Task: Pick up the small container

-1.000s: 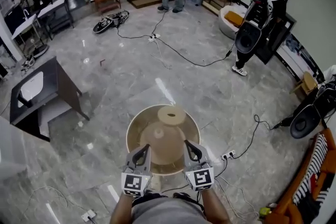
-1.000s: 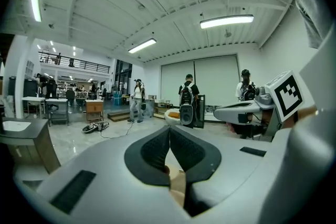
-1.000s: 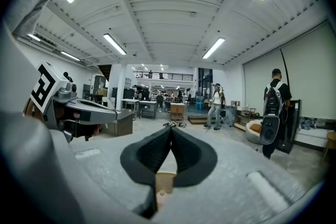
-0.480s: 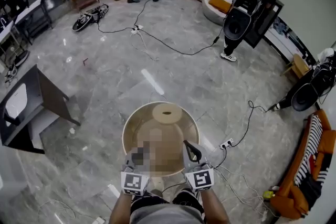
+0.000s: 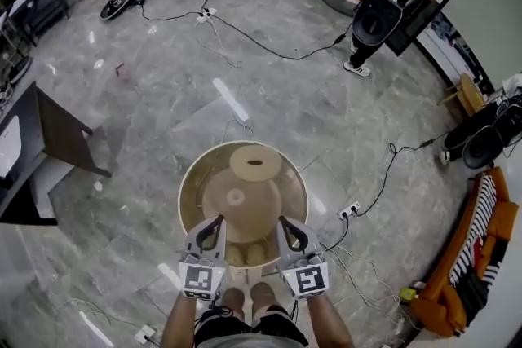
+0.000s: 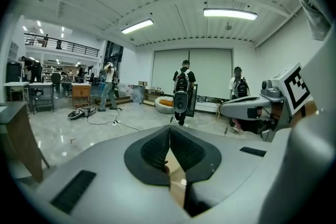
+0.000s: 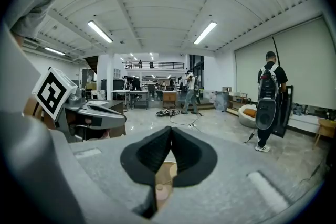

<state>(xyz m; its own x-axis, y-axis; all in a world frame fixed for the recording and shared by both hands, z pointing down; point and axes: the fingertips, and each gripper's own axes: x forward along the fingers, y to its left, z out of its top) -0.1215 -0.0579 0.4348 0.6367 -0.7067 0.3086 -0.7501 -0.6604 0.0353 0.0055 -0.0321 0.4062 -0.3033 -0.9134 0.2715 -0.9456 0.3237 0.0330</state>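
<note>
A round beige table (image 5: 189, 175) with a raised rim stands on the floor just in front of me. On it lie a flat disc with a hole (image 5: 254, 163) and a wider dome with a small knob (image 5: 236, 200). Two small pale round pieces (image 5: 245, 254) sit by the near rim; I cannot tell which is the small container. My left gripper (image 5: 217, 222) and right gripper (image 5: 285, 222) hover side by side over the near part of the table, either side of the dome. Both are shut with nothing between the pads (image 6: 157, 149) (image 7: 152, 152).
Cables and a power strip (image 5: 349, 212) lie on the marble floor to the right. A dark table (image 5: 49, 134) stands at the left and an orange sofa (image 5: 481, 257) at the right. A person with a large backpack (image 5: 395, 0) stands far off. My feet (image 5: 249, 297) are under the near rim.
Both grippers have sunk toward the table's near part, and the head view has tilted further down. The jaws stayed shut.
</note>
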